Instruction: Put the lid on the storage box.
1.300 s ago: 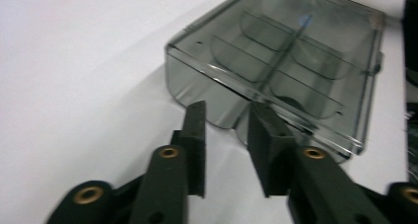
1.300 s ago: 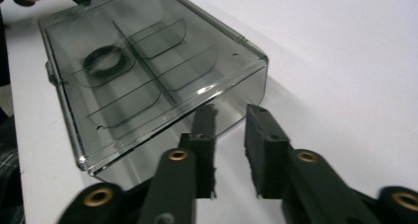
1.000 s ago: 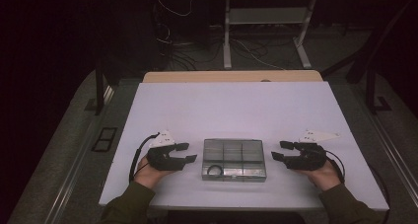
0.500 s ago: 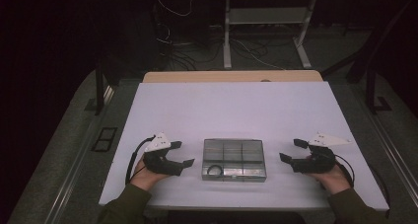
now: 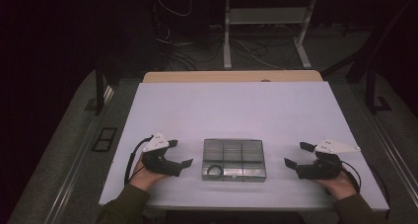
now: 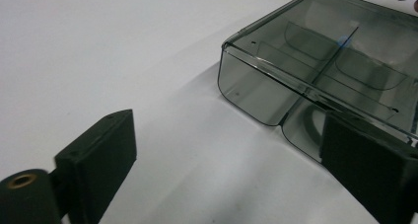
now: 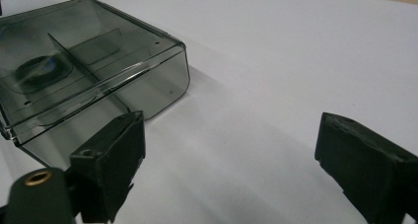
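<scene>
A smoky clear plastic box (image 5: 233, 159) with a closed lid and inner compartments lies near the front edge of the white table (image 5: 231, 110). A dark ring (image 5: 214, 170) rests in its front-left compartment. My left gripper (image 5: 180, 153) sits on the table just left of the box, open, with nothing between its jaws. In the left gripper view the box (image 6: 325, 66) is ahead to the right of that gripper (image 6: 236, 169). My right gripper (image 5: 297, 154) is open, apart from the box on the right. In the right gripper view the box (image 7: 84, 61) lies ahead left of the gripper (image 7: 236, 160).
Bare white table surface stretches behind the box and to both sides. A wooden edge (image 5: 231, 76) borders the table's far side. Beyond it stand a metal frame (image 5: 266, 31) and loose cables (image 5: 172, 51) on the dark floor.
Both grippers have drawn back from the box, the left one to the left and the right one farther right toward the table's edge. The box has not moved.
</scene>
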